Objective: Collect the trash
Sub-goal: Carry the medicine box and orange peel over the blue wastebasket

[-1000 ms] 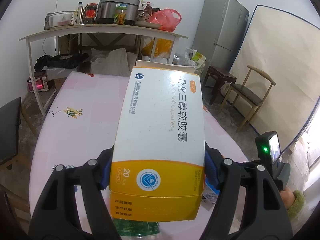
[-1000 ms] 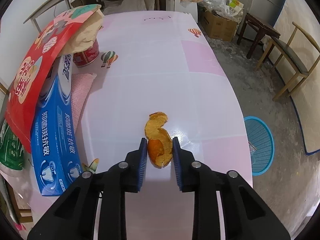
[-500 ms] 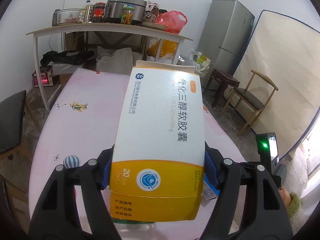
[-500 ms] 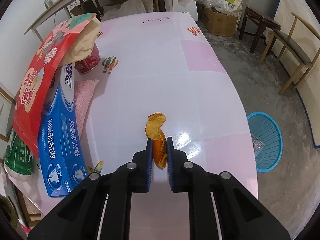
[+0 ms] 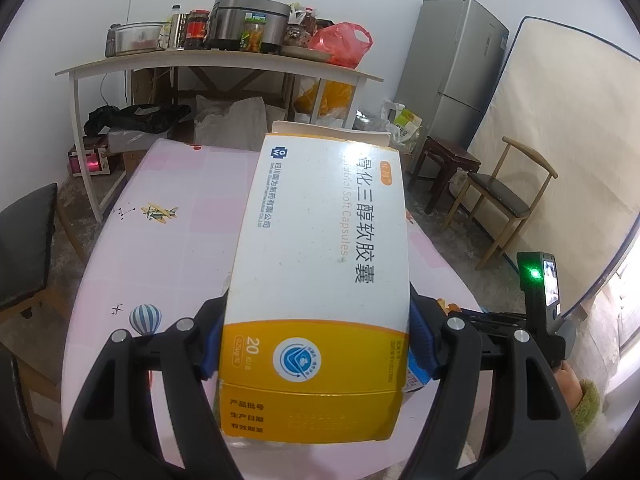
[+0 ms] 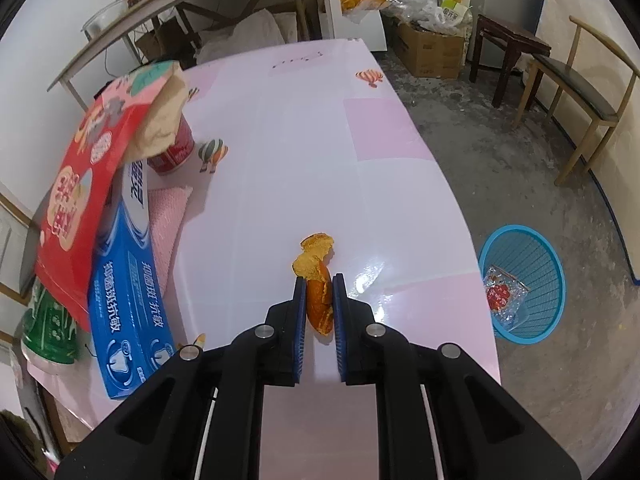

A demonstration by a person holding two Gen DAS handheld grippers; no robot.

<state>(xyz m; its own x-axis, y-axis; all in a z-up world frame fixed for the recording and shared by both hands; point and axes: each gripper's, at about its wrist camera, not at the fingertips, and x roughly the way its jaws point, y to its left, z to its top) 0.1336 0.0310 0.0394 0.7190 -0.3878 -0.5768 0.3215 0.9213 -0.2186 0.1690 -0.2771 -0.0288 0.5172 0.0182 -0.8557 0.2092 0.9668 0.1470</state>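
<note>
Left wrist view: the left gripper [image 5: 316, 344] is clamped across the lower, yellow band of a white-and-yellow medicine box [image 5: 320, 276], held above the pink table [image 5: 168, 256]. Judged by its open far flap, the carton is light, hollow cardboard; it would crush under heavy squeeze, so gripping across the short width near the closed end suits it.

Right wrist view: at far left lie a red packet [image 6: 86, 184] and a blue toothpaste box [image 6: 128, 308]. At centre, the right gripper [image 6: 320, 294] has just been closing and now pinches an orange peel [image 6: 318, 280] on the table near edge. The peel is probably light, limp and slightly slick; a pinch across its thicker curled part is the safer hold. To the right, on the floor, stands a blue basket [image 6: 536, 248] containing a wrapper.
</note>
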